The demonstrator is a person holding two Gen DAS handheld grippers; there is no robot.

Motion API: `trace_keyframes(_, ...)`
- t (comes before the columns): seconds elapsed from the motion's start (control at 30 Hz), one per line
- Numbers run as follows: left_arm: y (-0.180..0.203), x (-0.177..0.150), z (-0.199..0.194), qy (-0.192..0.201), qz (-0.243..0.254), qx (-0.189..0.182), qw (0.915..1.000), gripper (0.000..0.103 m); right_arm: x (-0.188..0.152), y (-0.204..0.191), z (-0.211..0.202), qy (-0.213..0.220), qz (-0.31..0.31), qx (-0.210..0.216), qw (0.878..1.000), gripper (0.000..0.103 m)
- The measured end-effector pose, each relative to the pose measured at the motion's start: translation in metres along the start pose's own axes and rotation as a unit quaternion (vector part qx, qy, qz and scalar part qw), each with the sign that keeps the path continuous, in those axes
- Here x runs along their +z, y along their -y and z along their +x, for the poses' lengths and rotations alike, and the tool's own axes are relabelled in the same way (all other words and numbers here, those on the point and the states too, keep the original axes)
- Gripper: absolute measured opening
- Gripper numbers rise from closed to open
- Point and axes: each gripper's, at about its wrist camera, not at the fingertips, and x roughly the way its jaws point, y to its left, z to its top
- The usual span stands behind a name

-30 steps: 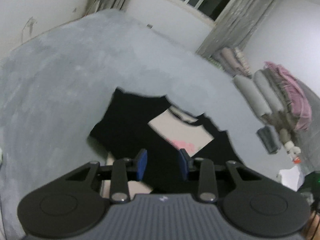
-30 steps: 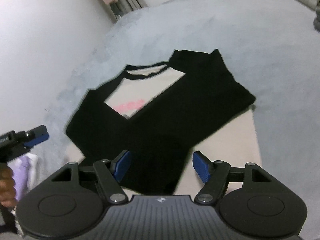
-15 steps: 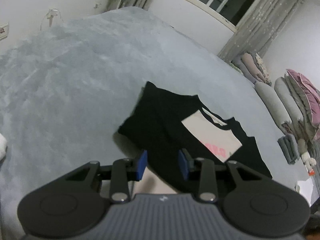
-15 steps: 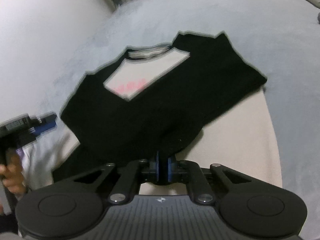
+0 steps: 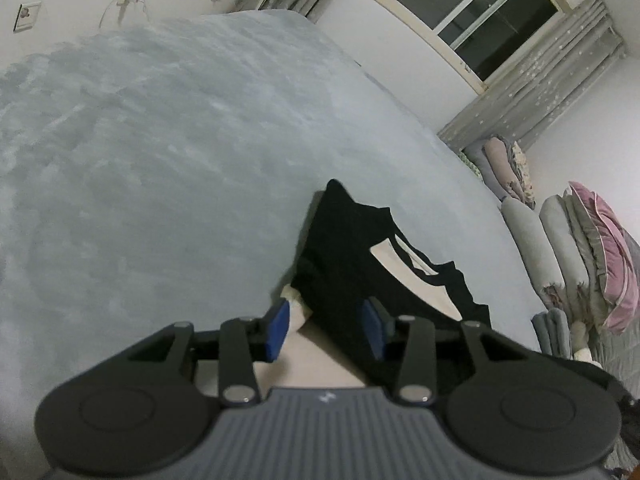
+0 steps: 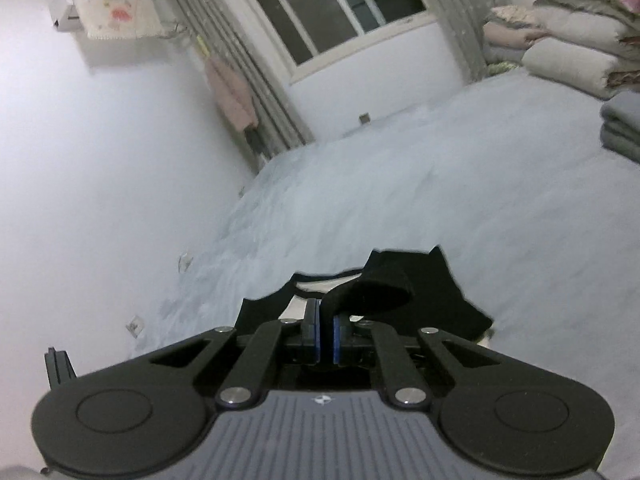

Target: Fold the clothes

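left wrist view: the left tongs (image 5: 326, 330) are low over the near edge of a black and cream t-shirt (image 5: 360, 264) that lies on a big bed with a fuzzy grey-blue blanket (image 5: 160, 160). the jaws are opening, and the two blue pads (image 5: 278, 330) stand apart. the shirt's cream cloth and a black edge lie between and under them, but the pads are not squeezing it. the shirt is black with a cream patch in the middle. past the bed on the right there is a stack of rolled quilts and pillows (image 5: 568, 240), grey ones and a pink one. a dark window (image 5: 472, 12) with grey curtains (image 5: 532, 84) is on the far wall.

right wrist view: the right tongs (image 6: 325, 338) are clenched on a fold of the shirt's black cloth (image 6: 368, 292). the cloth rises out of the closed pads and curls over in a small loop. the rest of the t-shirt (image 6: 440, 304) lies flat on the bed just behind the tongs. a pink garment (image 6: 234, 96) hangs by the curtains near the window (image 6: 332, 8). a stack of folded bedding (image 6: 568, 52) sits at the far right, by the wall. a bit of a black tool pokes up at the left edge, too small to tell what it is.
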Motion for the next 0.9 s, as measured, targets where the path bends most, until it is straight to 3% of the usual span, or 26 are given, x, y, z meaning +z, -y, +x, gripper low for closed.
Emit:
trace_keyframes(0.23, 0.021, -0.008, 0.014, -0.011, 0.028, -0.019, 0.9994, 0.038, -0.005, 0.007, 0.0, -0.011, 0.005, 0.011, 1.0, 0.008)
trace_keyframes(0.33, 0.027, -0.008, 0.03, -0.02, 0.034, -0.011, 0.9991, 0.042, -0.003, 0.009, -0.008, 0.012, 0.016, 0.021, 1.0, 0.008)
trace_keyframes(0.5, 0.023, -0.01, 0.043, -0.028, 0.024, -0.006, 0.9993, 0.042, 0.008, 0.009, -0.023, 0.08, 0.034, 0.038, 0.995, 0.008)
trace_keyframes(0.73, 0.023, -0.007, 0.063, -0.006, -0.001, -0.014, 0.9999, 0.045, 0.011, 0.007, -0.024, 0.084, 0.049, 0.05, 0.994, 0.008)
trace_keyframes(0.9, 0.024, -0.01, 0.066, -0.045, -0.017, -0.018, 0.9987, 0.045, 0.012, 0.004, -0.022, 0.083, 0.04, 0.049, 0.995, 0.008)
